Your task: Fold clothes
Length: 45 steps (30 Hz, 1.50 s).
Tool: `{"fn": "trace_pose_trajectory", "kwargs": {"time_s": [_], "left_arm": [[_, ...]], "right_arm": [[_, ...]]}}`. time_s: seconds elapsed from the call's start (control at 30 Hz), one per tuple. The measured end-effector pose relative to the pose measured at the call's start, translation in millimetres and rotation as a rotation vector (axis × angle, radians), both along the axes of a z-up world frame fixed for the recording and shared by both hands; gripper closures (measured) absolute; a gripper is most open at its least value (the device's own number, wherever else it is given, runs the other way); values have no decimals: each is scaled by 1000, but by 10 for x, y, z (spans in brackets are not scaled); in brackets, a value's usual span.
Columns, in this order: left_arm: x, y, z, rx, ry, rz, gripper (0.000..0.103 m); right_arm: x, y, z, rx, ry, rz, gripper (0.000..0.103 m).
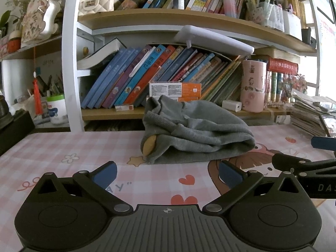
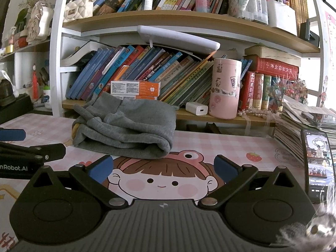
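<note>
Two grippers are held low over the pink checked desk mat point(image 2: 220, 145), both with jaws spread wide and nothing between them: the left gripper point(image 1: 167, 173) and the right gripper point(image 2: 163, 168). A grey garment point(image 1: 195, 134) is seen bundled in a loose fold on the mat, ahead of both and untouched, just before the bookshelf point(image 1: 189, 21). "DA" is read on the right gripper's arm in the left view, "nRobot.AI" on the left gripper's arm in the right view. "AY" is printed on the mat. A lit phone point(image 2: 319, 163) is laid at the right edge.
</note>
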<state>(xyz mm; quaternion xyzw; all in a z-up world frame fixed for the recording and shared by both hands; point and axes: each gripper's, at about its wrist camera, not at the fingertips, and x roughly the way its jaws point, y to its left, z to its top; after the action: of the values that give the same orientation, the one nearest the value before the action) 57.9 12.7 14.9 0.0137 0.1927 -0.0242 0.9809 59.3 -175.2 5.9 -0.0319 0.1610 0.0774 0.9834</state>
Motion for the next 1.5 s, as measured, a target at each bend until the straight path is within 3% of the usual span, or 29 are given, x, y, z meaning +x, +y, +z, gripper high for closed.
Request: {"fn": "trace_pose_trajectory", "kwargs": {"time_s": [1.5], "left_arm": [[-9,-9,3,9,1,-26,0]], "right_arm": [[11,12,-4,0,10,2,0]]}}
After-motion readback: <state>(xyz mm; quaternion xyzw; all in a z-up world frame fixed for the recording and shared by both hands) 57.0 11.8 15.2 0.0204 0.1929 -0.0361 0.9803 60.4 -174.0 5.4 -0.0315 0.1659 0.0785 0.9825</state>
